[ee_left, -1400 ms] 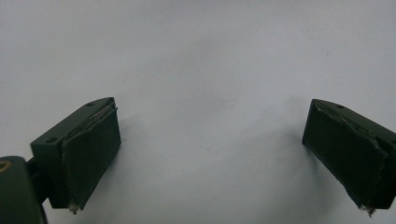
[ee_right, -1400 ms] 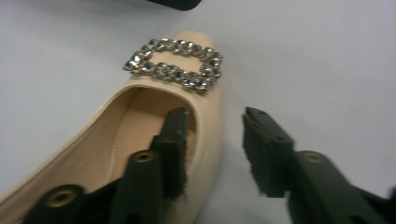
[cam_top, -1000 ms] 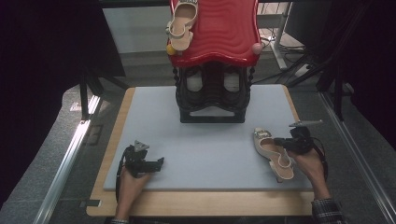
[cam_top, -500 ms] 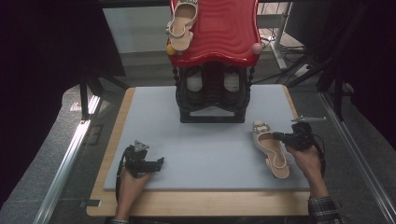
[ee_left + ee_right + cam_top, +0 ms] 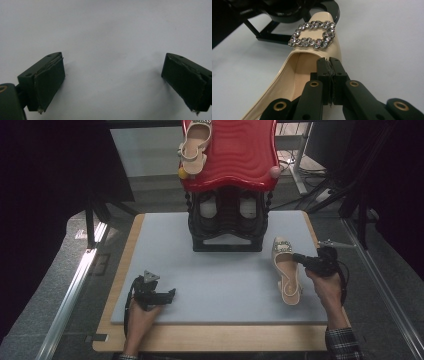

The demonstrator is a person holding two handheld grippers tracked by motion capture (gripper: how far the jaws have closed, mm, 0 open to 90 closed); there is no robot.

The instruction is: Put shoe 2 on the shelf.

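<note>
While one beige shoe (image 5: 192,147) already sits up on the red top (image 5: 235,155) of the shoe rack (image 5: 227,222), we think the job is about half done, though nobody has told us what the job is. The other shoe (image 5: 286,270) lies on the grey mat (image 5: 220,285), just in front of the rack and a little to its right. It has a sparkly buckle (image 5: 312,34) on its toe.

Our right gripper (image 5: 300,259) has its jaws squeezed together on the thin side edge of this shoe, just behind the buckle. From the right gripper view it looks like a firm pinch, but the edge is mostly hidden between the jaws, so we are not fully sure.

Our left gripper (image 5: 170,295) rests on the mat, well apart from the shoe, with its jaws wide apart and nothing between them.

What is left, we guess, is to lift this shoe up beside its partner.

We can read no words or brand names anywhere.
</note>
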